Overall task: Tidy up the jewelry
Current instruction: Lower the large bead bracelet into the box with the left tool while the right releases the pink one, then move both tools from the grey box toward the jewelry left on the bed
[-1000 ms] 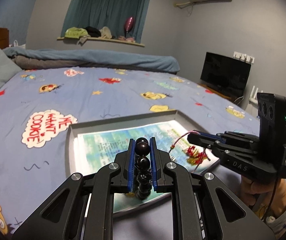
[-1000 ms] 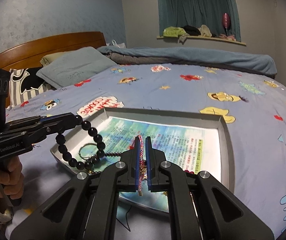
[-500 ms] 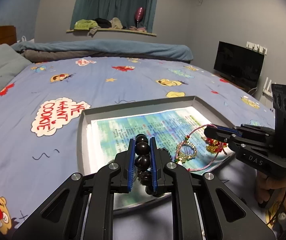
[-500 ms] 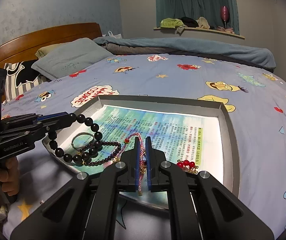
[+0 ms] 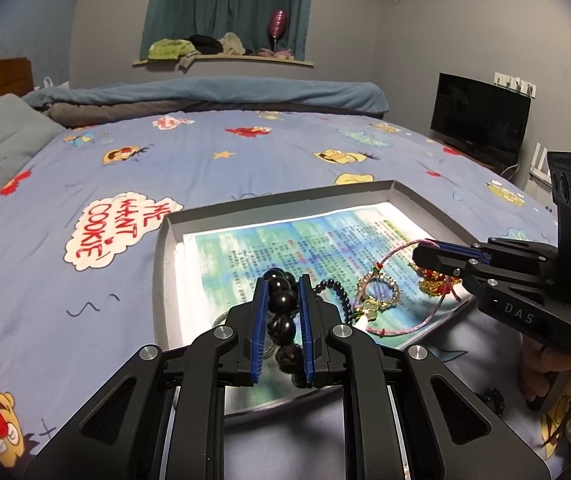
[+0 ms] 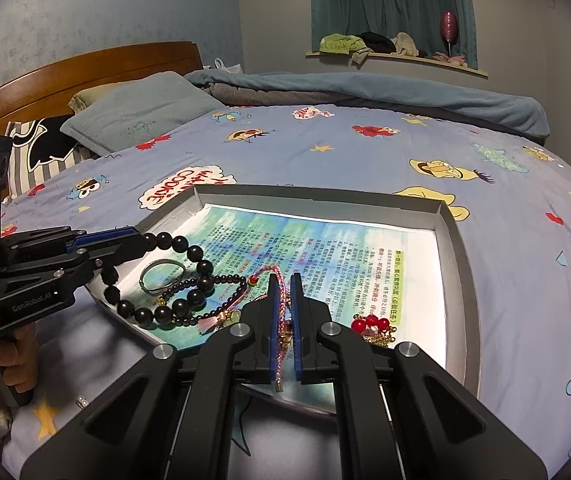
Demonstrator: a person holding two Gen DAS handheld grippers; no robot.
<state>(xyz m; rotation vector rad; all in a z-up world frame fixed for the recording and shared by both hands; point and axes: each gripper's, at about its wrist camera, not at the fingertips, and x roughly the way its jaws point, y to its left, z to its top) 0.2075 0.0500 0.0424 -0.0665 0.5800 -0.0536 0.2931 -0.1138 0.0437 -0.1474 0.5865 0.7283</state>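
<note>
Blue cartoon-print bedding (image 6: 365,152) fills the room's foreground, and on it sits a shallow grey tray (image 6: 451,240) lined with a printed sheet. Both tools hang low over the tray's near edge. The left gripper (image 5: 282,308) is closed on the big dark bead bracelet (image 6: 173,280), whose loop droops from its tips onto the liner just ahead of them; a thin metal bangle (image 6: 162,276) and a strand of small dark beads (image 6: 221,280) lie inside and under that loop. The right gripper (image 6: 284,304) is pinched nearly flat on a pink woven cord bracelet (image 6: 275,276), which trails forward and to its left to a red-green bead and a pale tassel; a red bead cluster with gold chain (image 6: 371,326) rests just to its right. The step in hand looks like laying both pieces into the tray. Next, I judge, each jaw needs to ease open once its piece lies slack, then lift straight off without dragging the overlapping strands.
</note>
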